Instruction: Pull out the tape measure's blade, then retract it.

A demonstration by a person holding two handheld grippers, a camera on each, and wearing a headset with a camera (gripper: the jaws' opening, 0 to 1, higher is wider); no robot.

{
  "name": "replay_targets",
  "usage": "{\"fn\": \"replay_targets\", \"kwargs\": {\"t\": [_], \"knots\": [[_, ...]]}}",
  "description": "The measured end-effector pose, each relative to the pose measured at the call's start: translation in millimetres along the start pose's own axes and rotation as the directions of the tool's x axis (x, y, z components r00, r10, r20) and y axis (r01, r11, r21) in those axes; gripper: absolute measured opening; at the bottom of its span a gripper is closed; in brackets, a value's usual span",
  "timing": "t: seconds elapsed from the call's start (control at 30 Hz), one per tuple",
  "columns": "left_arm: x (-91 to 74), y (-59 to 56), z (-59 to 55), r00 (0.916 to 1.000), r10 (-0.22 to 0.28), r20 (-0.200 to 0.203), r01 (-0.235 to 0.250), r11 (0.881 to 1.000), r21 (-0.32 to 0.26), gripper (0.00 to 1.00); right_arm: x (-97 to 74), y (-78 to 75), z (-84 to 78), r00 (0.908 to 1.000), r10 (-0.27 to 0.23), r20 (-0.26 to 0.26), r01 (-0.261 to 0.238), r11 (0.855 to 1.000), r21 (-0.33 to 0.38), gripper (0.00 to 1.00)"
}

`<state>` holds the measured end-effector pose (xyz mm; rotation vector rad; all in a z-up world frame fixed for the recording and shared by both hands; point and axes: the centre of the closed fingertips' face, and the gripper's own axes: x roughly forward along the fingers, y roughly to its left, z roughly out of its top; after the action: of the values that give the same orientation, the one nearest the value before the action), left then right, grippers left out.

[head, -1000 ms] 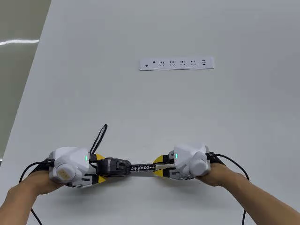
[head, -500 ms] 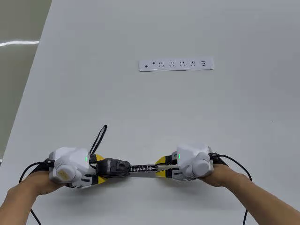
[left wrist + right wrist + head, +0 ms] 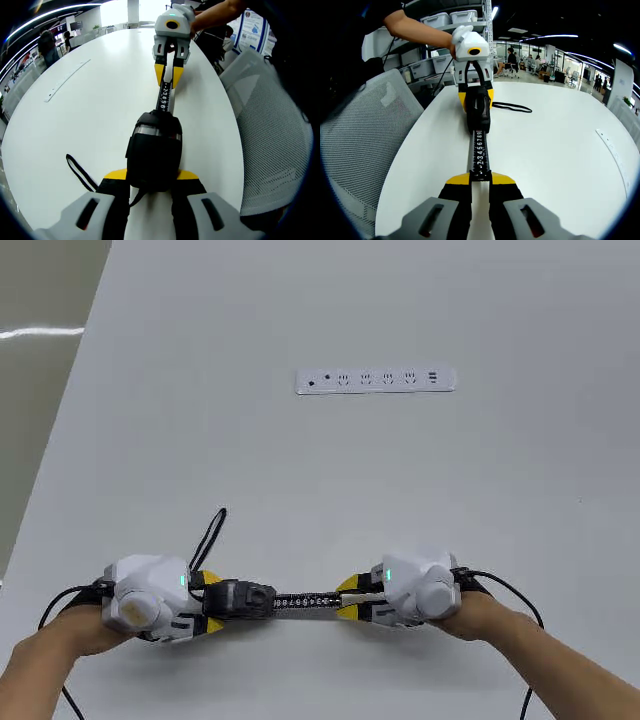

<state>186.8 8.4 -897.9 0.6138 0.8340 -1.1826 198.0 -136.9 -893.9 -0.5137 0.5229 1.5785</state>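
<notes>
A black tape measure case [image 3: 241, 599] lies low over the white table [image 3: 330, 480], and my left gripper [image 3: 212, 600] is shut on it. In the left gripper view the case [image 3: 153, 150] sits between my yellow-tipped fingers [image 3: 116, 175]. A short stretch of black blade [image 3: 305, 600] with white numbers runs right from the case. My right gripper [image 3: 349, 598] is shut on the blade's end. In the right gripper view the blade [image 3: 479, 150] leads from my gripper [image 3: 480, 178] to the case [image 3: 479, 109]. A black wrist strap [image 3: 209, 534] trails from the case.
A white power strip [image 3: 375, 379] lies flat toward the far middle of the table. The table's left edge [image 3: 62, 430] drops to a grey floor. Black cables [image 3: 515, 595] trail from both grippers toward the person. A mesh chair [image 3: 272, 145] stands beside the table.
My right gripper has moved a little to the right with the blade's end, so more blade is out of the case. The left gripper and the case have stayed put.
</notes>
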Motion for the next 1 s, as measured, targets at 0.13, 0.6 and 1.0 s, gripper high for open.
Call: {"fn": "replay_targets", "kwargs": {"t": [0.13, 0.6, 1.0], "knots": [[0.2, -0.3, 0.4, 1.0, 0.001, -0.001, -0.001, 1.0, 0.0, 0.28, -2.1, 0.1, -1.6, 1.0, 0.001, -0.001, -0.001, 1.0, 0.001, 0.09], [0.4, -0.4, 0.6, 1.0, 0.001, -0.005, -0.001, 1.0, 0.001, 0.28, -7.8, -0.5, -7.1, 1.0, 0.002, -0.003, -0.002, 1.0, 0.004, 0.09], [0.5, -0.4, 0.4, 0.9999, 0.0, -0.011, 0.0, 1.0, 0.001, 0.28, -12.5, -1.1, -10.1, 1.0, -0.005, -0.005, 0.005, 1.0, 0.002, 0.09]]}}
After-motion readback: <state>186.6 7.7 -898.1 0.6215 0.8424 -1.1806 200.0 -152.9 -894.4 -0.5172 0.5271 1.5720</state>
